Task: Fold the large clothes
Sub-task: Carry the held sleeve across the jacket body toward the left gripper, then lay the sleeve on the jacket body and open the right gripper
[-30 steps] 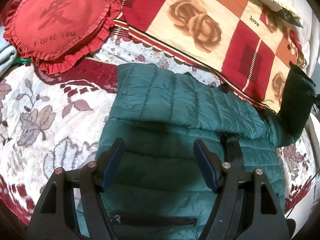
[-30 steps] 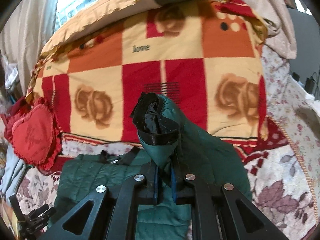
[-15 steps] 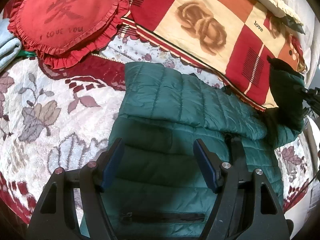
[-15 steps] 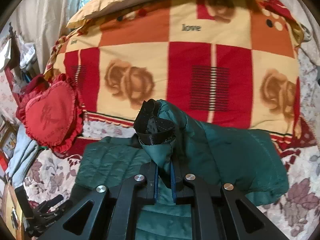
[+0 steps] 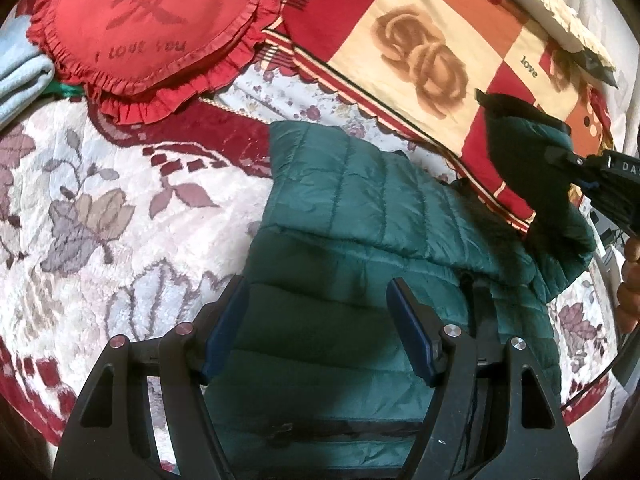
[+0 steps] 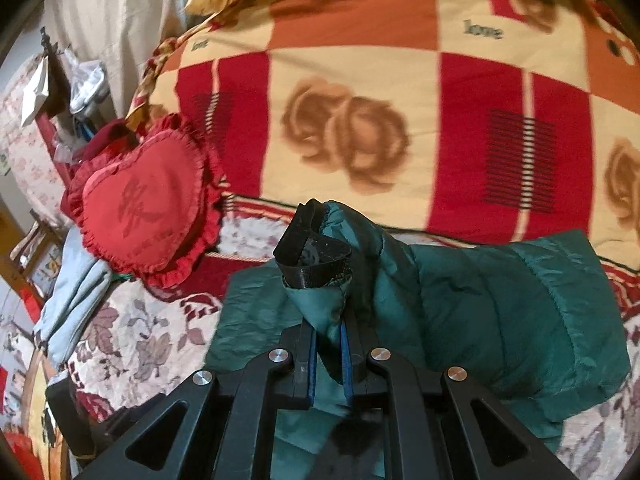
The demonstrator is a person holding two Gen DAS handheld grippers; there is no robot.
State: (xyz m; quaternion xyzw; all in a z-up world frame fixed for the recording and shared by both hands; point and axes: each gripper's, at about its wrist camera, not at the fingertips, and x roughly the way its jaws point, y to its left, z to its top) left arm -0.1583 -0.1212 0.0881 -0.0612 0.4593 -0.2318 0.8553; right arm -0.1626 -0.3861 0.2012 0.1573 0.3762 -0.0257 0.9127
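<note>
A dark green quilted puffer jacket (image 5: 360, 248) lies on the floral bedspread (image 5: 100, 200), one sleeve folded across its chest. My left gripper (image 5: 318, 300) is open and empty, hovering over the jacket's lower body. My right gripper (image 6: 327, 332) is shut on the other sleeve's cuff (image 6: 316, 256), a black-lined green end held up above the jacket (image 6: 500, 312). In the left wrist view that raised sleeve (image 5: 528, 152) and the right gripper (image 5: 576, 160) show at the far right.
A red heart-shaped cushion (image 5: 152, 28) lies at the bed's upper left; it also shows in the right wrist view (image 6: 144, 204). A red, orange and cream rose blanket (image 6: 380, 100) covers the bed's head. A light blue cloth (image 6: 76, 292) lies beside the cushion.
My right gripper has carried the sleeve cuff leftward over the jacket, toward the heart cushion. My left gripper has stayed open above the jacket, shifting slightly.
</note>
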